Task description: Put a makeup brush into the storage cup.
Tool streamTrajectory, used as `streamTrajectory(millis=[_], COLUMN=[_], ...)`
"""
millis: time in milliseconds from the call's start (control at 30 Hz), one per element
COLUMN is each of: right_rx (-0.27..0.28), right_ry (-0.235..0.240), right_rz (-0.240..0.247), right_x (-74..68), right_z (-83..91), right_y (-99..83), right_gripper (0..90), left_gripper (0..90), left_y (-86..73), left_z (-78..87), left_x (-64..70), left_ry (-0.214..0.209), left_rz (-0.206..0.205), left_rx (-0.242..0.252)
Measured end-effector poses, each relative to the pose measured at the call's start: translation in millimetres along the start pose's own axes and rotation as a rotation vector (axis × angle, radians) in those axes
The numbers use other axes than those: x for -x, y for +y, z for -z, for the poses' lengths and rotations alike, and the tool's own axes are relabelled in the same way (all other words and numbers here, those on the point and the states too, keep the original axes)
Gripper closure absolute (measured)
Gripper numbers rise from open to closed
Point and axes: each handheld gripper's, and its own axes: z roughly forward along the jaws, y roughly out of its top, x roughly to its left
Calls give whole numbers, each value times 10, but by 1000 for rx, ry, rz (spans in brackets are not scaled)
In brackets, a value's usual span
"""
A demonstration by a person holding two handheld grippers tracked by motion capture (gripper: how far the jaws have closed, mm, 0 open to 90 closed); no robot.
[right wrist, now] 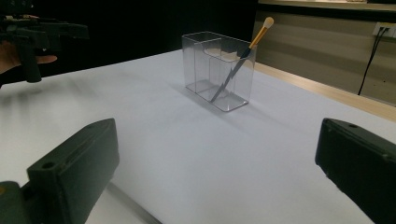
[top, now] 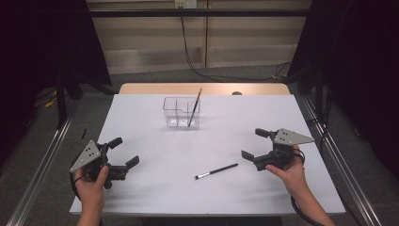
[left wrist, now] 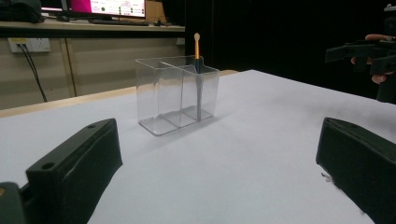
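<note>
A clear plastic organizer (top: 181,113) with compartments stands on the far middle of the white table (top: 155,188). An orange-handled brush (top: 194,107) leans upright in its right compartment. A black brush (top: 216,171) lies flat on the table, near the front and right of centre. My left gripper (top: 124,151) is open at the front left, held in a hand, with nothing between its jaws. My right gripper (top: 254,143) is open at the right, just right of the black brush, also empty. The left gripper (left wrist: 219,172) faces the organizer (left wrist: 177,93). The right gripper (right wrist: 217,172) faces the organizer (right wrist: 219,77) and its brush (right wrist: 250,46).
A wooden strip (top: 202,88) edges the table's far side. Metal rails (top: 47,155) run along both sides of the table. Black curtains hang at left and right, and cables (top: 188,52) hang on the back wall. The other hand's gripper (left wrist: 364,51) shows far off.
</note>
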Motion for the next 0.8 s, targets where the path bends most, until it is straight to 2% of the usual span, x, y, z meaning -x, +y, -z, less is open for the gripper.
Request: streamTrajectory(millis=[500,800], right_rx=[-38,-39], right_ry=[39,60], right_rz=[2,11], right_x=[-36,-77], right_z=[-188,-305], right_y=[19,51], right_gripper=[0,0], left_gripper=[0,0], left_y=[-2,-1], left_z=[-32,-26], left_x=[3,-3], left_ry=[-13,-15], left_rz=[7,7], left_rx=[0,1])
